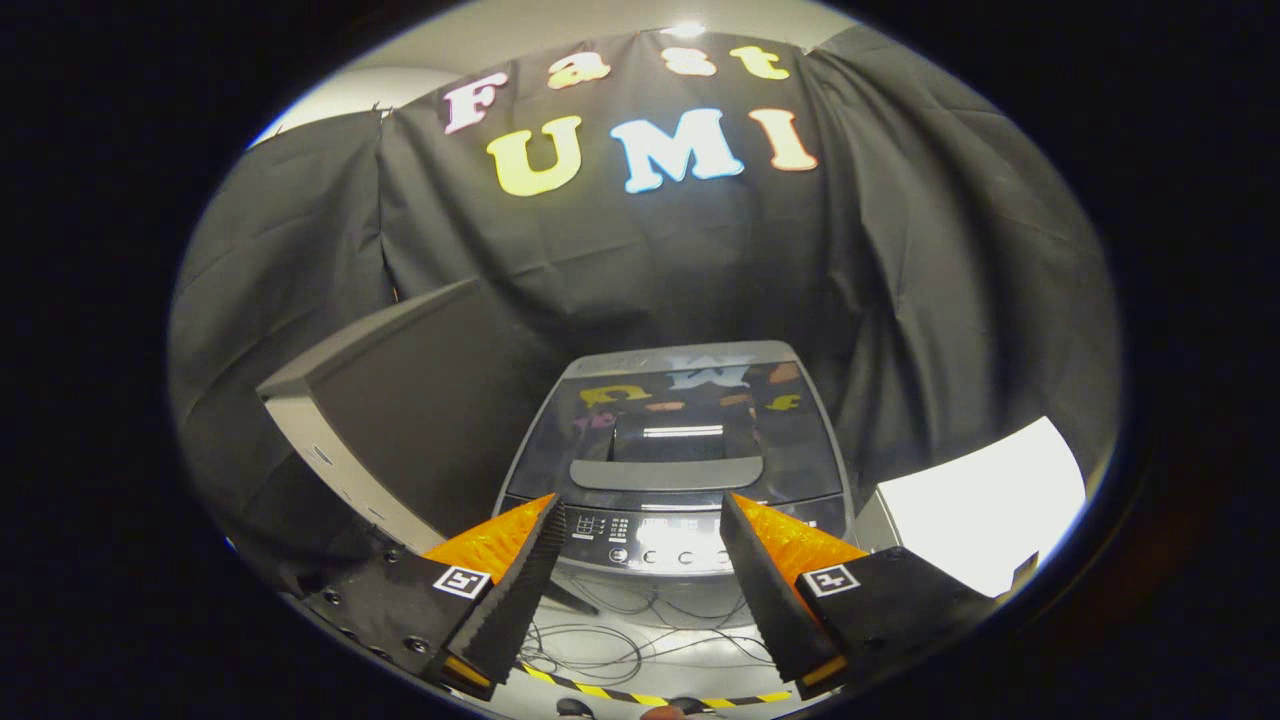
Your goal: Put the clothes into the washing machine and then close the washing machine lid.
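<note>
A grey top-loading washing machine (672, 450) stands just beyond my fingers, its dark glass lid (680, 420) lying flat and shut over the tub. The lid's grey handle (665, 472) and the control panel (660, 540) sit right ahead of the fingertips. My gripper (640, 515) is open, held above and in front of the machine, with nothing between its two orange-and-black fingers (515, 560). I see no clothes here.
A large dark panel with a pale edge (400, 420) leans to the left of the machine. A bright white surface (985, 510) lies to its right. Loose cables (620, 640) and yellow-black tape (640, 695) mark the floor below my fingers.
</note>
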The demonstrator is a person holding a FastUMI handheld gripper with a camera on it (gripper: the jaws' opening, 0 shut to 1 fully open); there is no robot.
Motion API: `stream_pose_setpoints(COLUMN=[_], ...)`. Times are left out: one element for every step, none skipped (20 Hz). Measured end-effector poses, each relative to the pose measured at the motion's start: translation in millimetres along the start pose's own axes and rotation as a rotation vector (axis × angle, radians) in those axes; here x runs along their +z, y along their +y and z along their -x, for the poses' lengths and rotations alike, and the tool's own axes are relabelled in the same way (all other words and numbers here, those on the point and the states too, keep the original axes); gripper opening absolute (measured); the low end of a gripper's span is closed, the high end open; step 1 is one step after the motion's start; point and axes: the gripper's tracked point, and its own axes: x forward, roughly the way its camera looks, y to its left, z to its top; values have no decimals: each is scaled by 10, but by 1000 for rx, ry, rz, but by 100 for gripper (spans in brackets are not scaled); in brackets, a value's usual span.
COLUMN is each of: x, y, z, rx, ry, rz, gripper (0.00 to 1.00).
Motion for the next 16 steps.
stream_pose_setpoints(x=[54, 85, 70, 63, 68, 79, 40, 3, -15, -20, -17, -1, -5, 18, 21, 12], y=[6, 22, 34, 71, 125, 174, 235, 279, 287, 309, 363, 395, 440, 488, 545, 584], z=[147, 287, 450, 620, 791, 959, 1113, 1246, 1391, 1517, 1657, 1757, 1863, 1948, 2019, 2073], rx=[-9, -21, -30, -36, -40, -52, -59, -76, -99, -117, -132, -152, -166, -176, -183, -186], ry=[-38, -70, -93, -112, -138, -159, -167, -170, -178, -193, -214, -238, -265, -297, -321, -331], rz=[12, 26, 36, 37, 35, 27, 21, 24, 30, 34, 40, 49, 52, 49, 44, 39], gripper=[98, 97, 97, 97, 97, 97, 97, 97, 97, 97, 97, 97, 97, 97, 97, 97])
